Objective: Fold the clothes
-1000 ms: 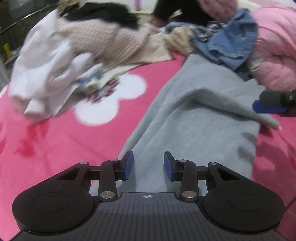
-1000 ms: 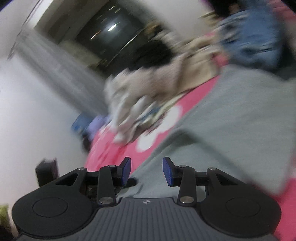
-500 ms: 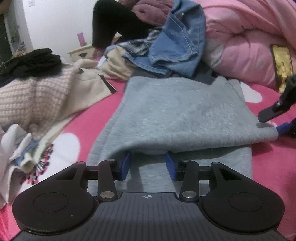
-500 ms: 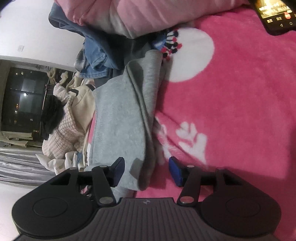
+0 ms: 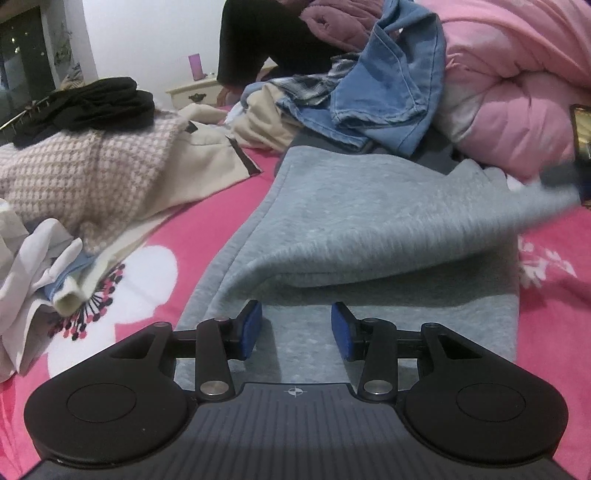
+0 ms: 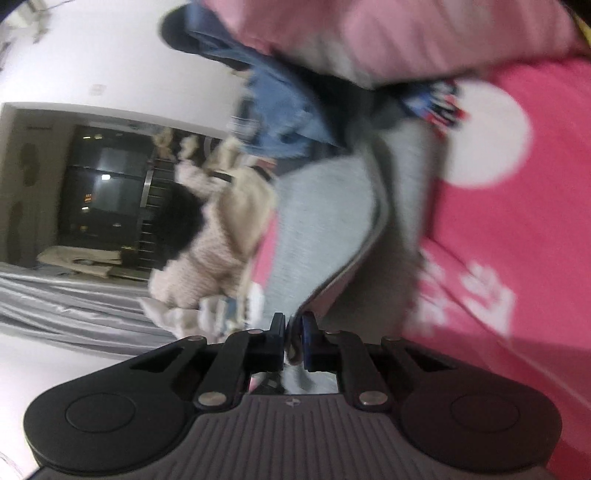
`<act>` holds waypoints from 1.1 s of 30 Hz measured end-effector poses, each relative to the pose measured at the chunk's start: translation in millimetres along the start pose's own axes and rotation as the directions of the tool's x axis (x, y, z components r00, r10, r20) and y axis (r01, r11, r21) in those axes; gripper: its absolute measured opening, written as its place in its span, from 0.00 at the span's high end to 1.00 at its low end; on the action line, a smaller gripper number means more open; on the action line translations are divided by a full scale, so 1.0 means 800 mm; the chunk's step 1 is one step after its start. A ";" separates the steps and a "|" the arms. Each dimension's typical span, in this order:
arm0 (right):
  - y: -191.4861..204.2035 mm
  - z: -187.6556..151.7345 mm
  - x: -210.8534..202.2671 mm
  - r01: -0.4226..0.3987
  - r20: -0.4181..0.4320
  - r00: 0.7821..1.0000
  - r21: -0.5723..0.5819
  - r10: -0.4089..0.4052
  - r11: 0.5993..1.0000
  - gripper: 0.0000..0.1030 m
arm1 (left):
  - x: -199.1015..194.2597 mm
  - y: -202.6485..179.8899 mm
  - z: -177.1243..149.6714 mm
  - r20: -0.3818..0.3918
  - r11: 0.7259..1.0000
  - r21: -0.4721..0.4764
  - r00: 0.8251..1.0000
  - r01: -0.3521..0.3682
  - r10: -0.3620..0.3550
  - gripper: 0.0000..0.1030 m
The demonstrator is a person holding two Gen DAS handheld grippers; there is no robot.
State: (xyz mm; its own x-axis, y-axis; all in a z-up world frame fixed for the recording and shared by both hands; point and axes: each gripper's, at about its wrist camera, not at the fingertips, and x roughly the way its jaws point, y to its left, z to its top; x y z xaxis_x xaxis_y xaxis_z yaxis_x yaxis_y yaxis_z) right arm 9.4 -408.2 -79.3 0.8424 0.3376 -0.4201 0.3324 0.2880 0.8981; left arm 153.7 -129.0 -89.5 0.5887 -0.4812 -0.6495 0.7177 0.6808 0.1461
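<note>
A grey fleece garment [image 5: 369, 221] lies folded over itself on the pink flowered blanket [image 5: 192, 229]. My left gripper [image 5: 296, 330] is open, its blue pads resting low over the garment's bottom layer, just in front of the fold. In the right wrist view my right gripper [image 6: 293, 341] is shut on the edge of the grey garment [image 6: 325, 221], which rises from the blanket. The same gripper shows blurred at the right edge of the left wrist view [image 5: 565, 177], lifting the garment's top corner.
A heap of clothes sits left: a checked knit [image 5: 85, 166], black cloth [image 5: 96, 103], white cloth [image 5: 33, 258]. Denim [image 5: 388, 85] and a pink quilt [image 5: 517, 92] lie behind the garment. A phone [image 5: 581, 133] lies at the right. A person's dark-clothed leg [image 5: 266, 33] is at the back.
My right gripper has shut on the garment's edge and lifted it. The left gripper stays open and has shifted only slightly at the fold.
</note>
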 end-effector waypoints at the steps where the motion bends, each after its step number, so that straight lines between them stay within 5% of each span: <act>1: 0.007 0.007 0.005 -0.011 0.002 1.000 -0.006 0.011 1.000 0.90 | -0.001 0.001 0.001 0.003 1.000 -0.003 1.000 -0.004 0.004 0.60; 8: 0.053 0.069 0.048 -0.020 0.020 1.000 -0.082 0.022 0.996 0.91 | 0.007 0.020 0.012 0.018 0.998 -0.039 0.999 0.042 -0.042 0.45; 16: 0.095 0.127 0.110 -0.006 0.024 1.000 -0.173 0.010 0.985 0.91 | 0.028 0.058 0.022 0.026 0.983 -0.166 0.997 0.073 -0.069 0.43; 24: 0.087 0.149 0.183 0.075 0.054 0.996 -0.202 -0.065 0.977 0.91 | 0.061 0.082 0.021 0.047 0.958 -0.267 0.994 0.108 -0.099 0.46; 33: 0.076 0.141 0.202 0.163 0.148 0.981 -0.284 -0.125 0.945 0.91 | 0.068 0.084 0.014 0.122 0.930 -0.324 0.983 0.171 -0.138 0.91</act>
State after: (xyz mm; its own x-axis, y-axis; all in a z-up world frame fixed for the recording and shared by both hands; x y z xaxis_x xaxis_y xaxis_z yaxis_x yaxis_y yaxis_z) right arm 213.8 -437.1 -77.6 0.8478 0.1628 -0.5047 0.3307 0.5817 0.7431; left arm 238.0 -116.0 -106.7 0.5249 -0.6344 -0.5674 0.6478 0.7302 -0.2172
